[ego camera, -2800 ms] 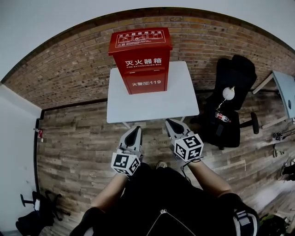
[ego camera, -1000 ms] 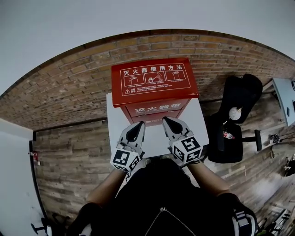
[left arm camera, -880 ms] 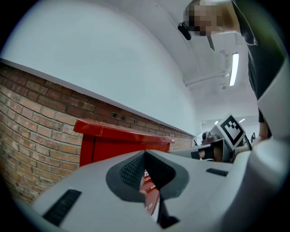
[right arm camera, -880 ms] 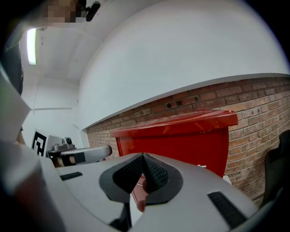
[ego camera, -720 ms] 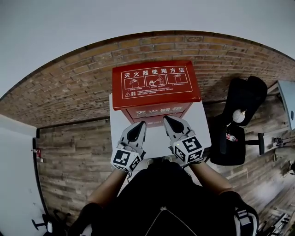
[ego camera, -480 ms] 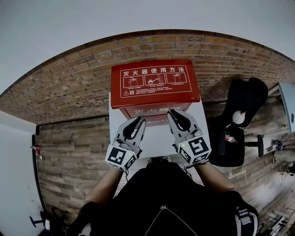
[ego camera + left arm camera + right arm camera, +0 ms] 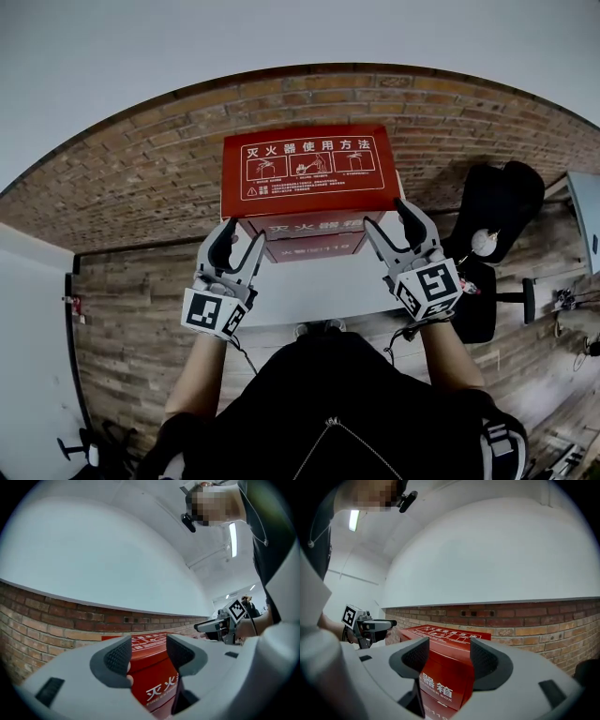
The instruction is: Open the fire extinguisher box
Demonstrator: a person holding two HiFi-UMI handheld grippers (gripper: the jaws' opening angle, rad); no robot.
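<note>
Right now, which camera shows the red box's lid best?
The head view: it looks down on the whole lid, so all four edges and the white print on top show. The left gripper view shows only a low, slanted strip of it. The right gripper view sees more, but at a shallow angle.

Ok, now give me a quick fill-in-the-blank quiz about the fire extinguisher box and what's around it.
1. The fire extinguisher box is coloured ___.
2. It stands on a ___ table.
3. The wall behind it is built of ___.
4. The floor is laid in ___ planks.

Missing words: red; white; brick; wooden.
</note>
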